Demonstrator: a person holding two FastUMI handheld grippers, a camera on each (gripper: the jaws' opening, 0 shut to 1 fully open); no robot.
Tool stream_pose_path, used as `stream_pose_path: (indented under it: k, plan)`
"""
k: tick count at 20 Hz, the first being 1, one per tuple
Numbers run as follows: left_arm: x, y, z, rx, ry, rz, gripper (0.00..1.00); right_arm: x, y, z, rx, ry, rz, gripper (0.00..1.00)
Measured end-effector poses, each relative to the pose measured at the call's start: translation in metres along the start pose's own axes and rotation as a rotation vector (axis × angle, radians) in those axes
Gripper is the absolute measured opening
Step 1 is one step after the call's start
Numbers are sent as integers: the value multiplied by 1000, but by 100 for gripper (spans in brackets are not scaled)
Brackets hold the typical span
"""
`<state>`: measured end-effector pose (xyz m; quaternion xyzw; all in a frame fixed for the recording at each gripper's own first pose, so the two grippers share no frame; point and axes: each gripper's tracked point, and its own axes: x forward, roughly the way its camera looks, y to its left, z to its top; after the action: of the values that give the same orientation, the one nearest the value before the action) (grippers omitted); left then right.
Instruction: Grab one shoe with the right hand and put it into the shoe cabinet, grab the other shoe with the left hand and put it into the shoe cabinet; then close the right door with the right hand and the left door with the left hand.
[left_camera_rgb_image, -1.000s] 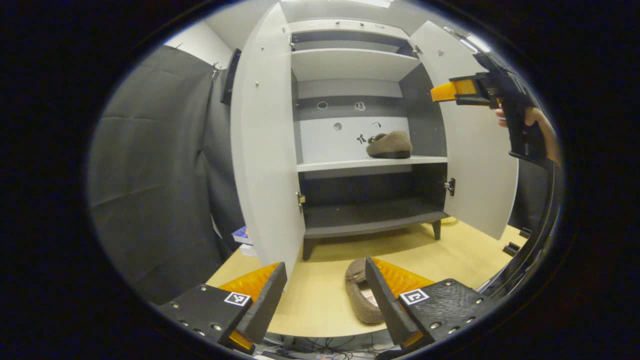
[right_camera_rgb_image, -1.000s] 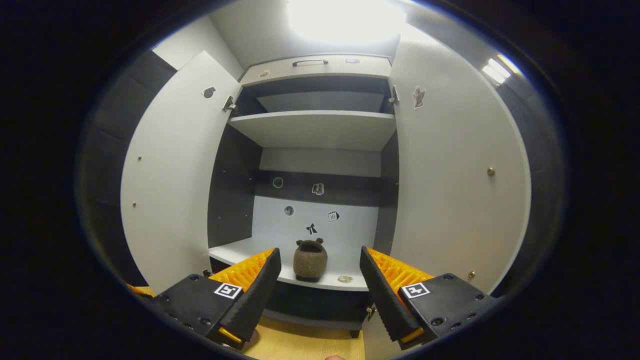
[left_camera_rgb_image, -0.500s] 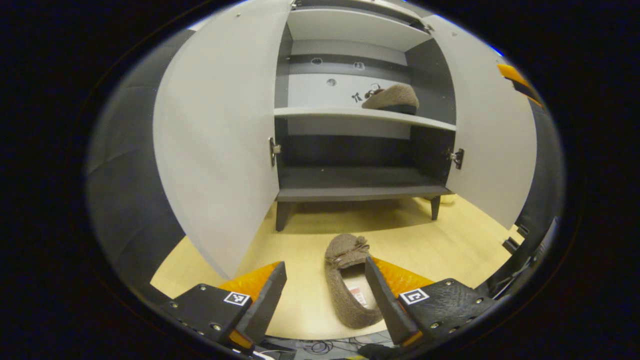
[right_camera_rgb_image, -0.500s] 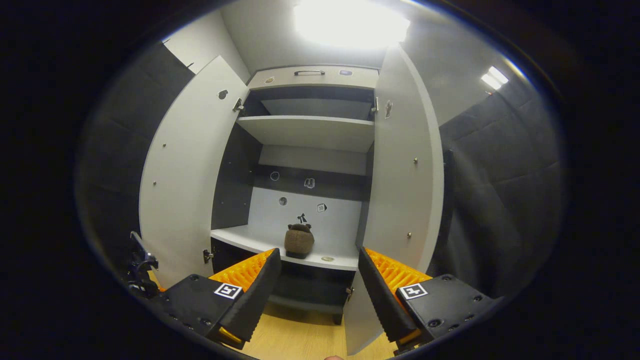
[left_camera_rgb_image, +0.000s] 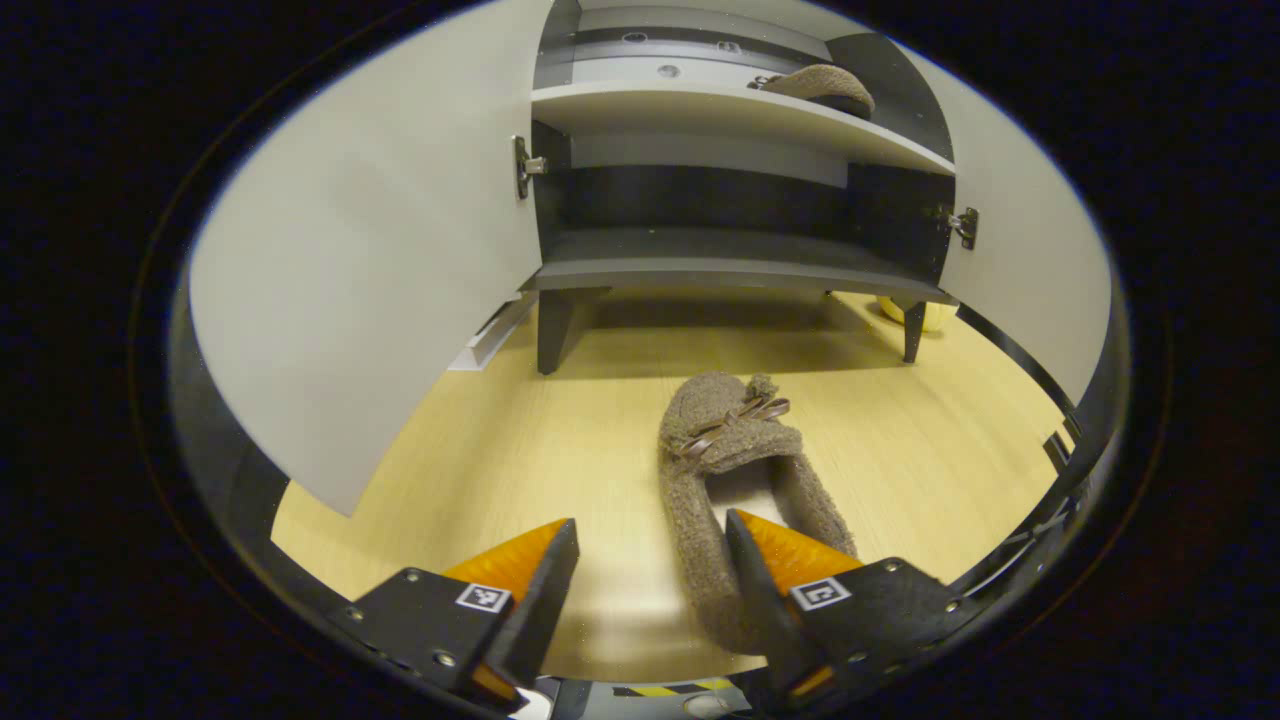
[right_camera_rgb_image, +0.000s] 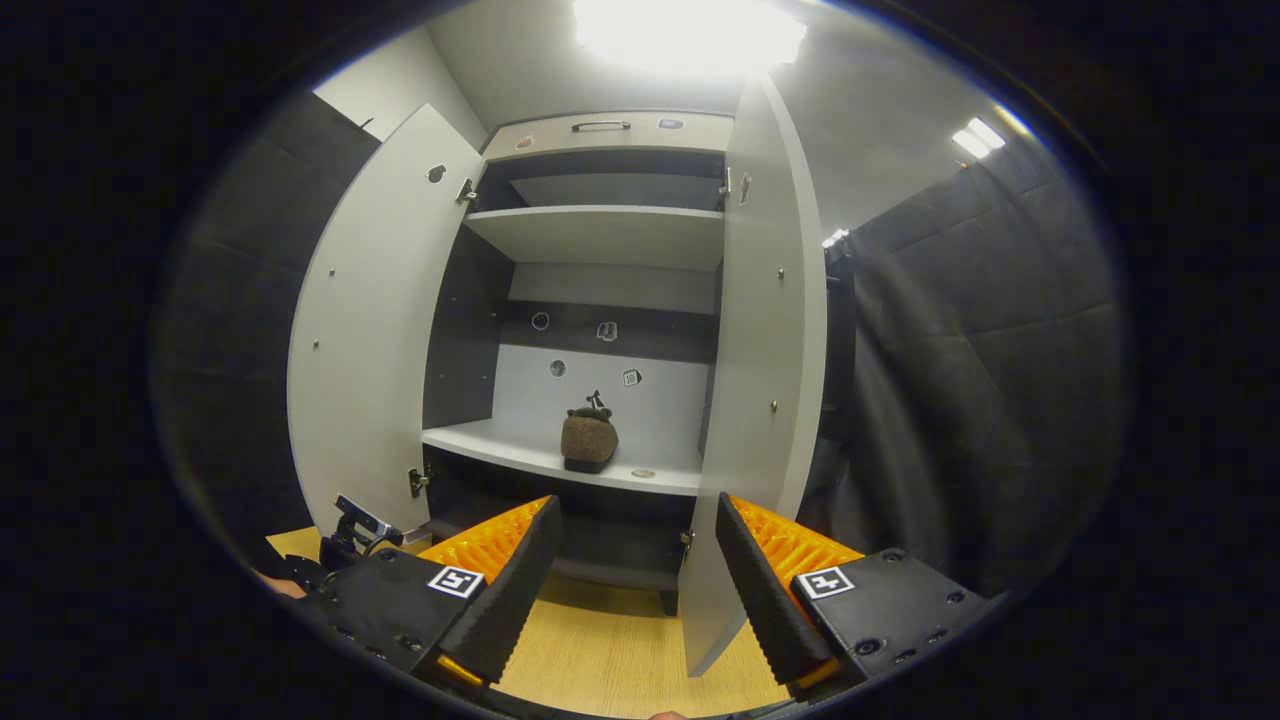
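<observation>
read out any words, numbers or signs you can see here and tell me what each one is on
No words or numbers can be read.
Small stickers on the shoe cabinet's back panel: too small to read.
Square black-and-white marker on the left gripper: a coded pattern, no text.
Similar marker on the right gripper: no text.
Insole patch inside the shoe on the floor: blurred.

A staged recording booth got up as a home entryway — not a lived-in room. Dark quilted cloth (right_camera_rgb_image: 980, 380) hangs as the walls on both sides, and bright ceiling lights (right_camera_rgb_image: 690, 25) glare overhead. The one domestic piece is a tall white-and-dark-grey shoe cabinet (right_camera_rgb_image: 600, 235) on short legs, both its doors open, small stickers on its back panel (right_camera_rgb_image: 590, 375). It stands on a pale wood-grain floor (left_camera_rgb_image: 560, 430) — cables and striped tape (left_camera_rgb_image: 655, 690) show at that floor's near edge.
</observation>
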<state>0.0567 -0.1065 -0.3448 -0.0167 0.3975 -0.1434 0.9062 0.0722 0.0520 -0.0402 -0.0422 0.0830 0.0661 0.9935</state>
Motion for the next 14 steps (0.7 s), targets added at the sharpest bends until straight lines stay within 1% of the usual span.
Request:
stream_pose_path:
  k: [1,2,3,4,5,6,7,8,9,10,11,14]
  plan:
    - [5,-5,-4,-7,27,-9,65,-1,0,-1,1,2,1,98]
    - [11,-4,-6,4,47,-1,63,-1,0,-2,2,4,2,98]
    - [16,-8,-7,5,56,-19,36,0,1,-2,4,7,5,98]
    - [20,-13,-9,-11,70,-21,38,-1,3,-3,8,12,13,98]
    - [22,-12,-11,-30,83,1,39,0,5,-4,12,16,19,98]
    - [24,-13,-12,-38,98,4,24,1,6,-4,14,19,27,97]
    - [29,-13,-10,-36,98,19,29,0,6,-5,15,20,30,97]
    - [25,-12,-11,-23,100,32,18,2,6,-5,16,19,31,98]
    - [25,-12,-8,-10,99,41,9,1,6,-6,20,22,32,98]
    - [23,-12,-8,4,89,46,4,2,8,-7,27,26,37,98]
    - [25,-10,-5,17,79,49,2,2,10,-7,34,29,44,97]
    - [23,-5,8,6,37,55,2,1,6,-4,25,21,38,98]
